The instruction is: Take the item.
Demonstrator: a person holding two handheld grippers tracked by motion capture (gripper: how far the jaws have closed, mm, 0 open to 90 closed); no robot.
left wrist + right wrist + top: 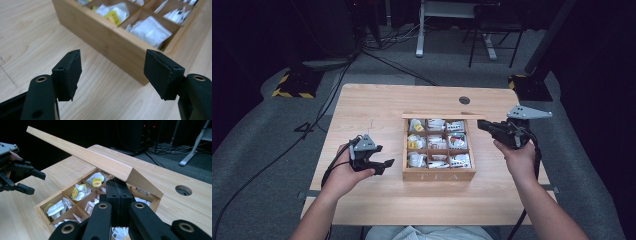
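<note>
A wooden tea box (439, 175) sits at the middle of the table, its compartments holding white and yellow tea bags (437, 142). Its lid (442, 116) stands raised at the back. My right gripper (479, 124) is shut, its tips touching the lid's right end; in the right gripper view the closed tips (117, 182) meet the lid (87, 157) at its lower edge above the box (43, 213). My left gripper (384, 166) hovers left of the box, open with nothing between its jaws. The left gripper view has the gripper (112, 72) facing the box wall (112, 42) and a white bag (150, 30).
A round cable hole (464, 100) lies in the tabletop behind the box. Bare wood surrounds the box on the left and front. Beyond the table, cables, a yellow-black striped base (292, 85) and desk legs (419, 35) stand on the grey floor.
</note>
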